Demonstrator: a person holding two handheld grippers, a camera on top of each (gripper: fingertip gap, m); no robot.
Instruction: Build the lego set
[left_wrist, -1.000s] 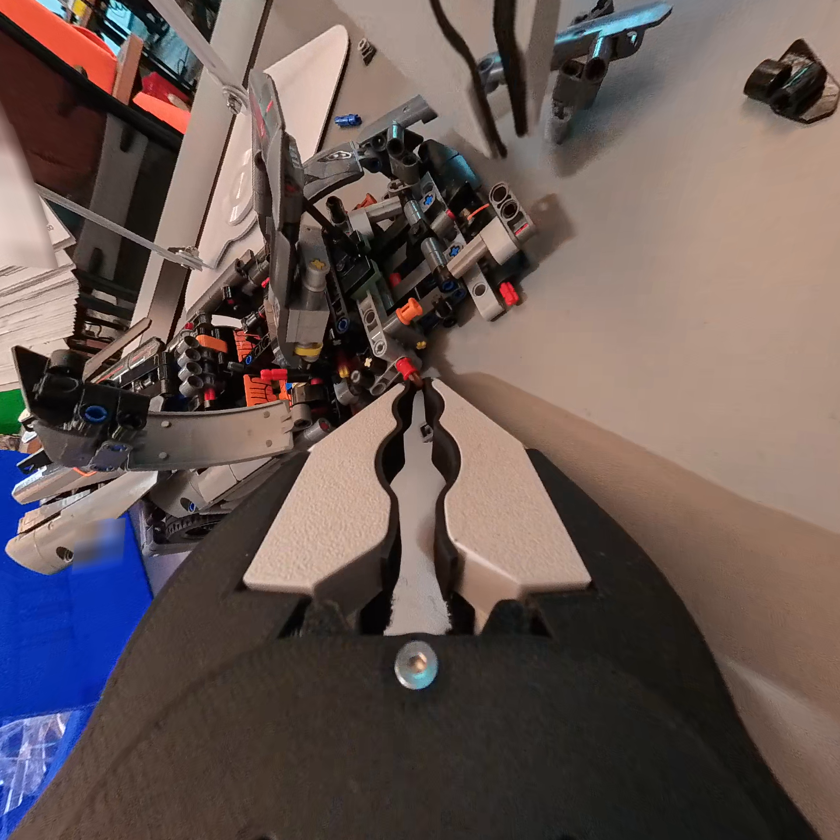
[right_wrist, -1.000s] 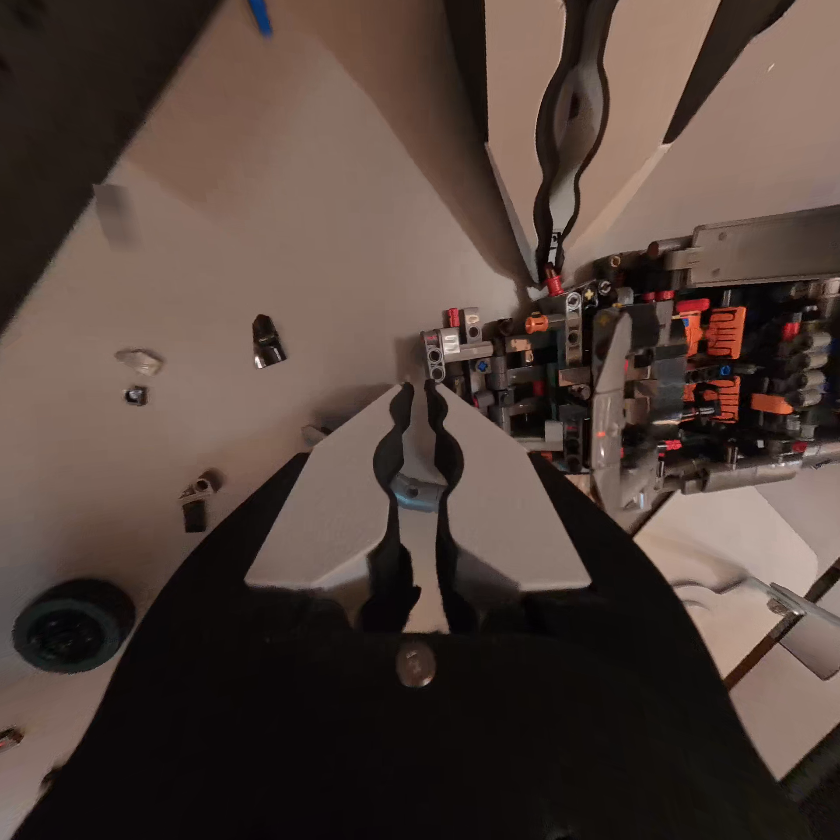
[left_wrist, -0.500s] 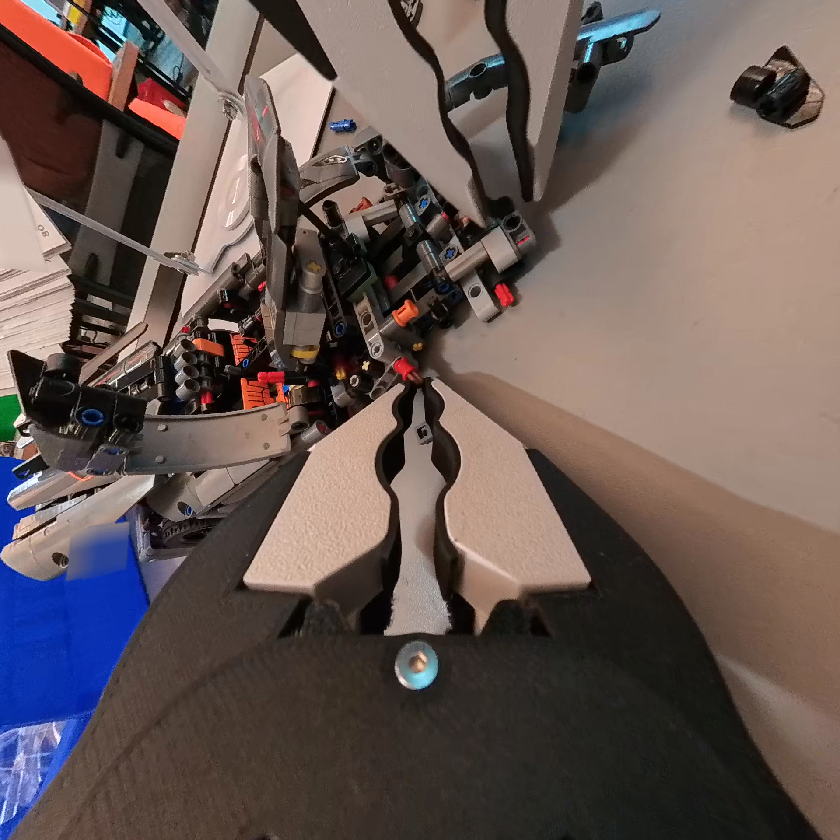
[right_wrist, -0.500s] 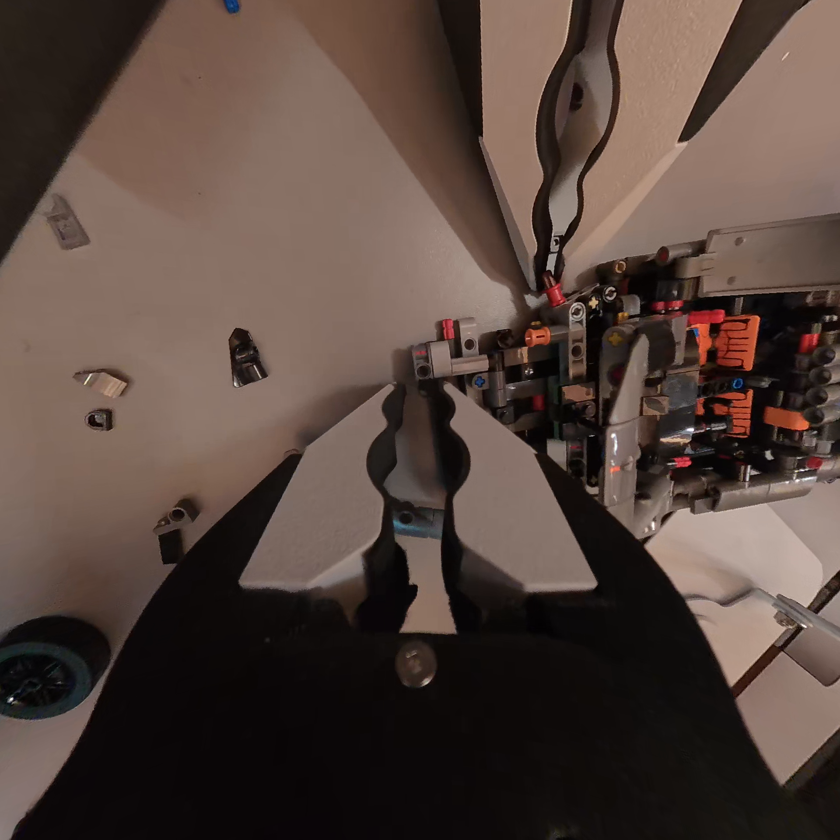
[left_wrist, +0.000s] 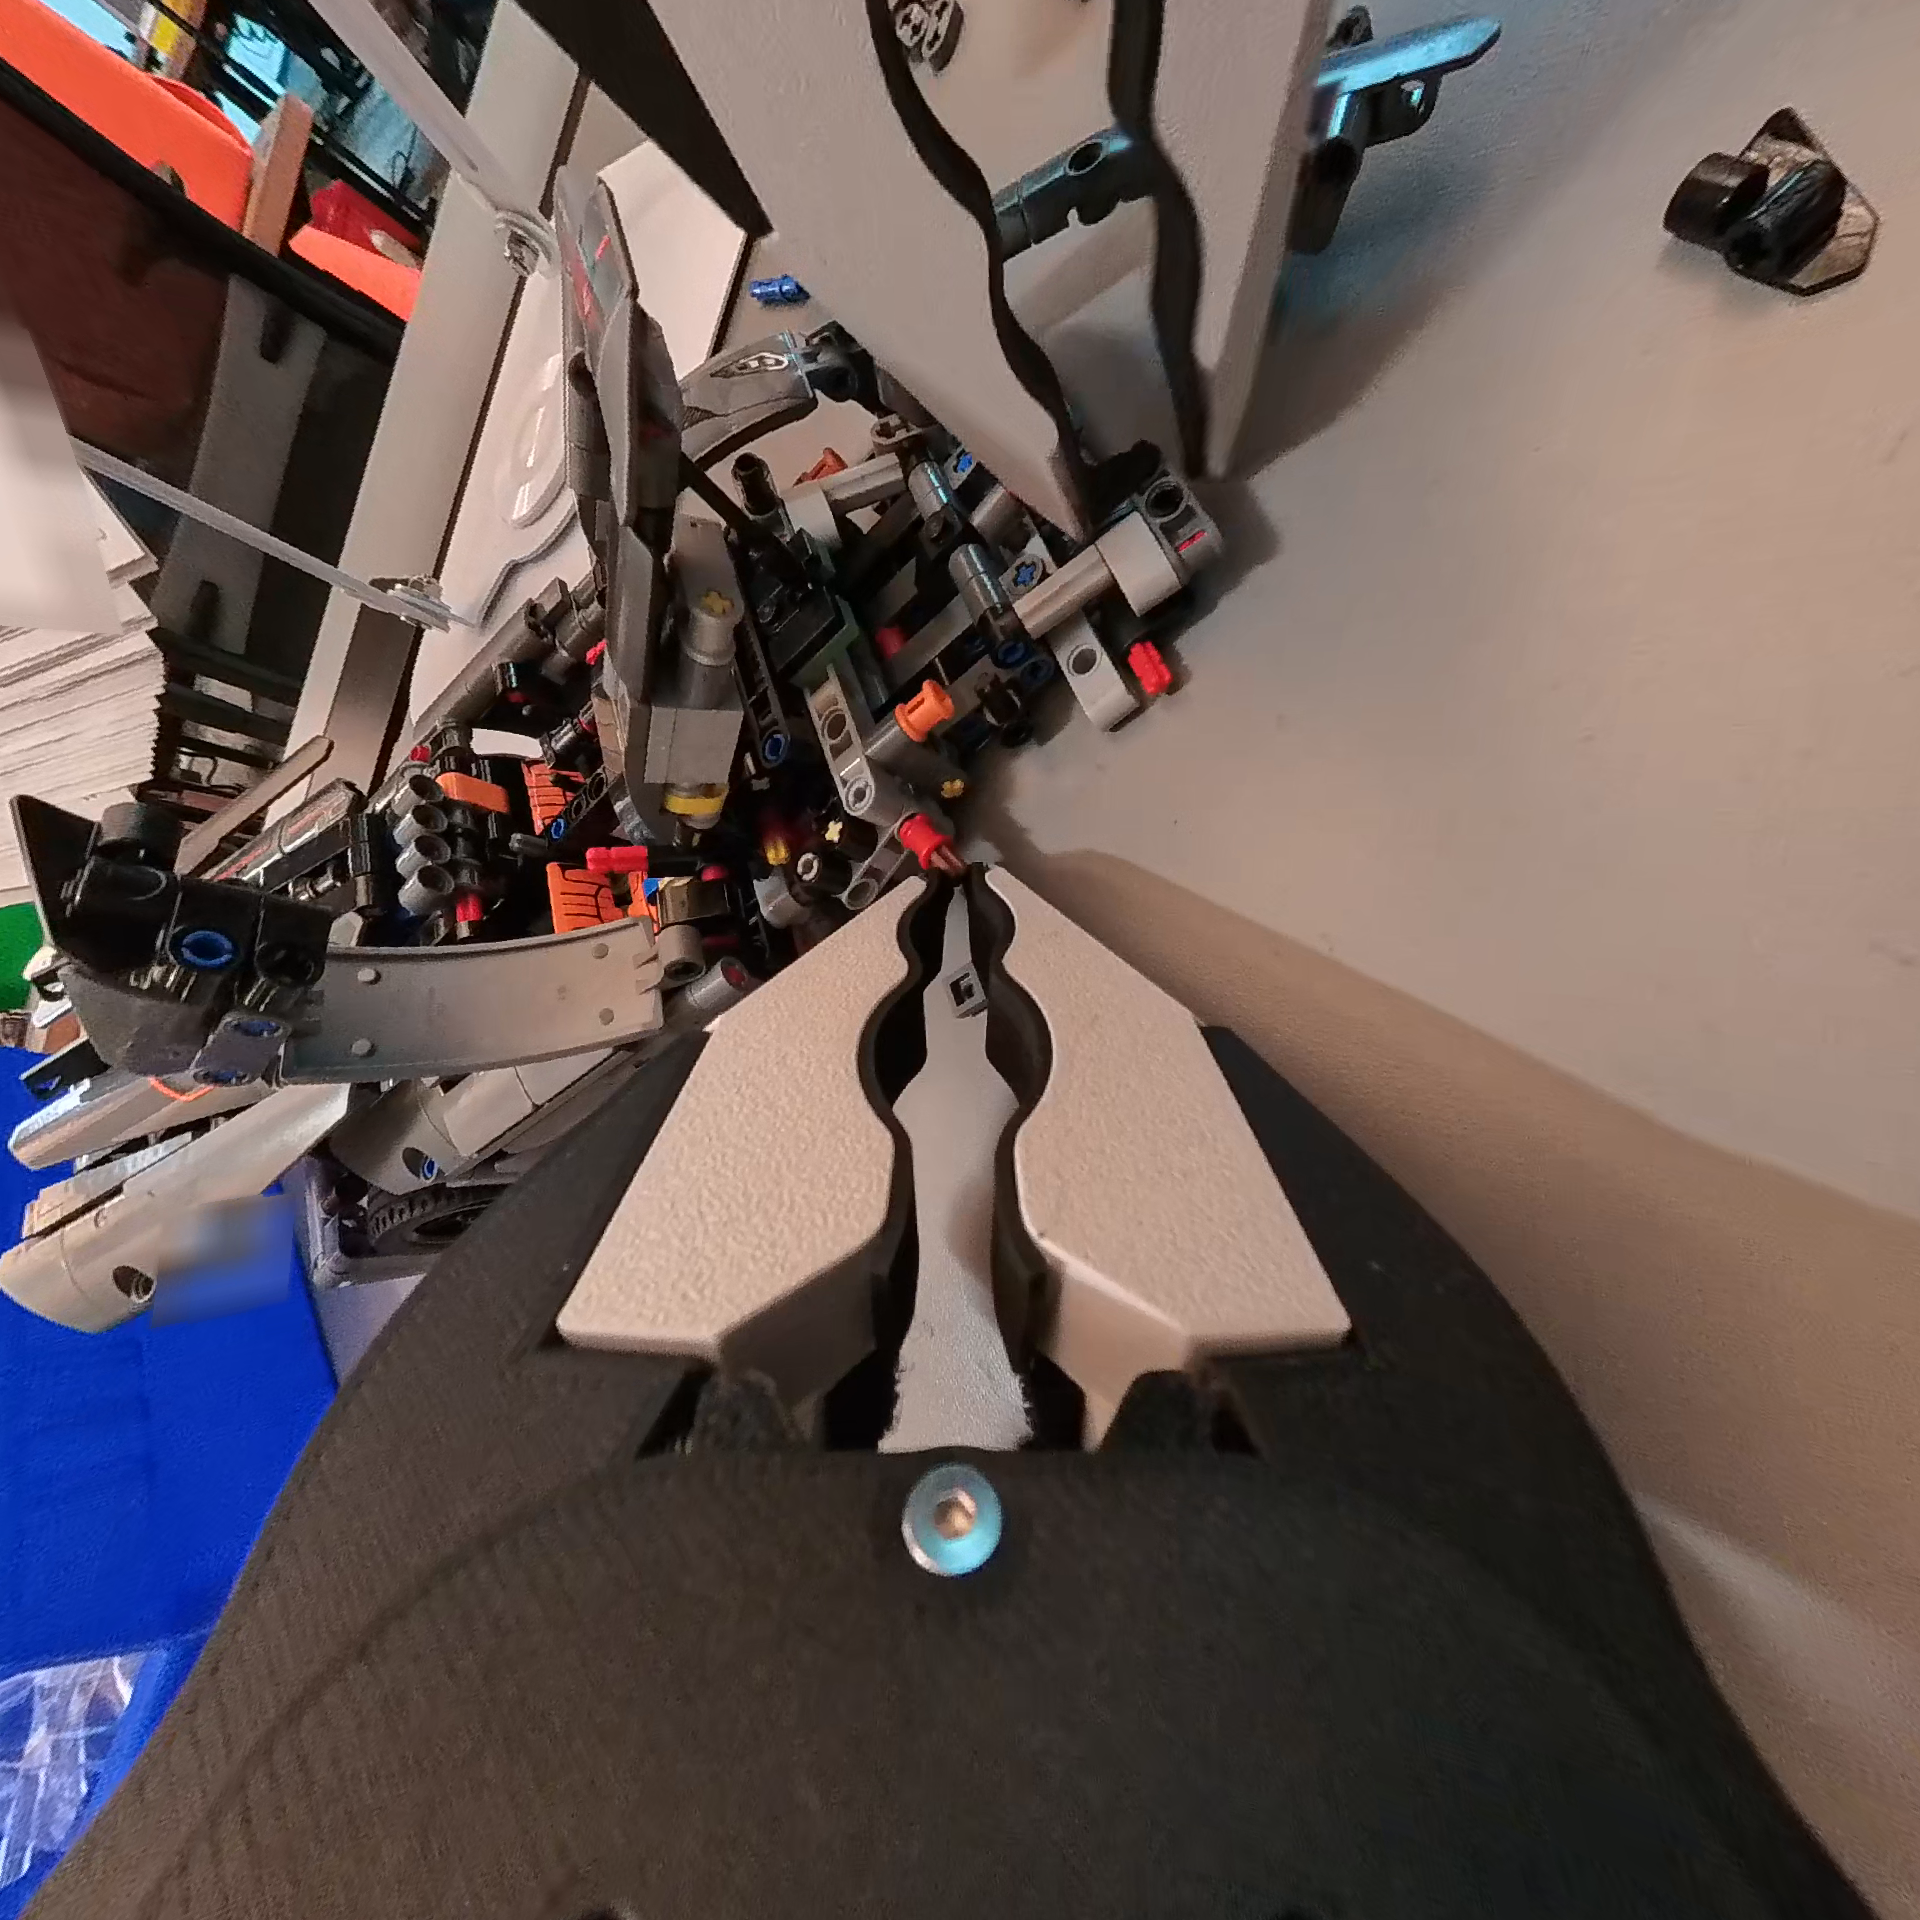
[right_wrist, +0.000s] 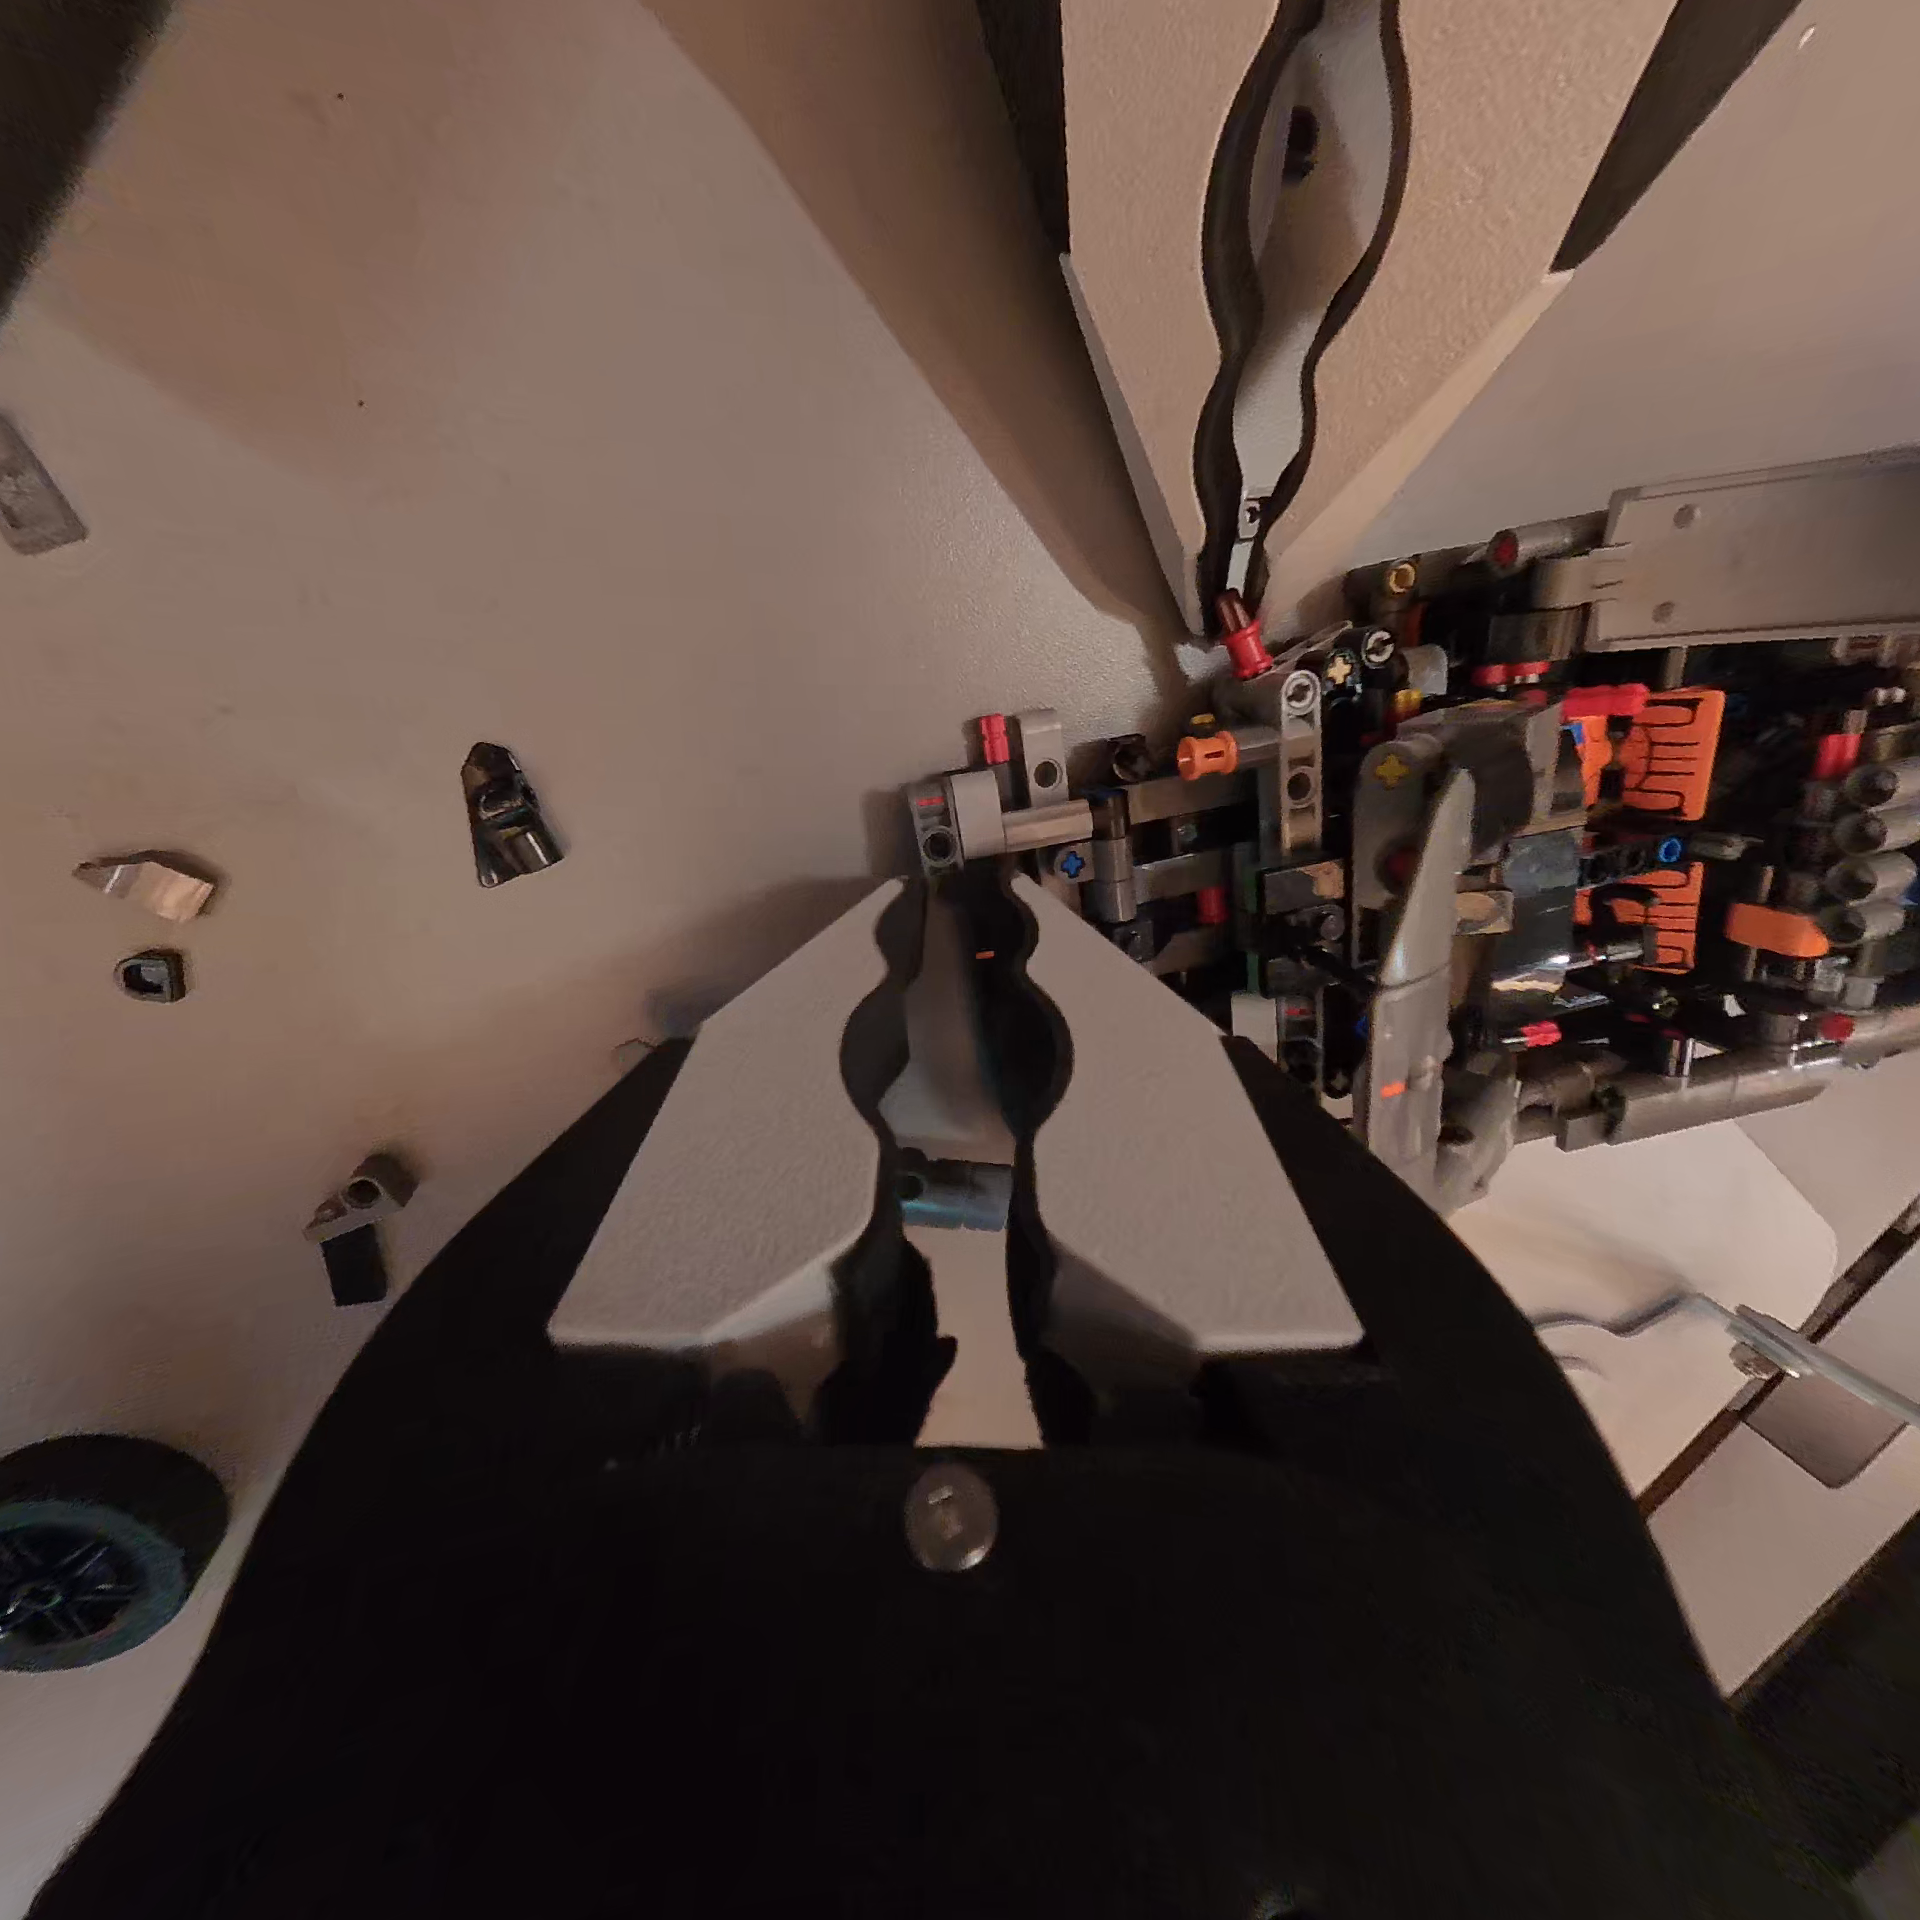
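A partly built grey, black and orange Lego car model (left_wrist: 665, 748) lies on the pale table; it also shows in the right wrist view (right_wrist: 1455, 831). My left gripper (left_wrist: 951, 878) is shut on a red pin (left_wrist: 928, 836) that sticks out of the model's near corner; the right wrist view shows this gripper (right_wrist: 1231, 613) on the pin (right_wrist: 1242, 636) too. My right gripper (right_wrist: 961, 888) is shut on a grey-blue beam piece (right_wrist: 951, 1195) held deep between its fingers. Its tips sit right beside the model's light grey end connector (right_wrist: 977, 816). In the left wrist view this gripper (left_wrist: 1132, 468) comes down from above with the beam (left_wrist: 1081, 177) across its jaws.
Loose parts lie on the table: a black curved piece (right_wrist: 509, 821), a light grey piece (right_wrist: 151, 883), a small black piece (right_wrist: 154, 975), a grey-and-black piece (right_wrist: 358, 1226), a wheel (right_wrist: 83, 1558), a black part (left_wrist: 1766, 223) and a blue pin (left_wrist: 779, 289). A blue cloth (left_wrist: 135, 1507) lies at the left. One gripper's finger ends stand about 7 cm off the other's.
My right gripper has moved with its beam piece up to the model's end connector. My left gripper has stayed shut on the red pin.
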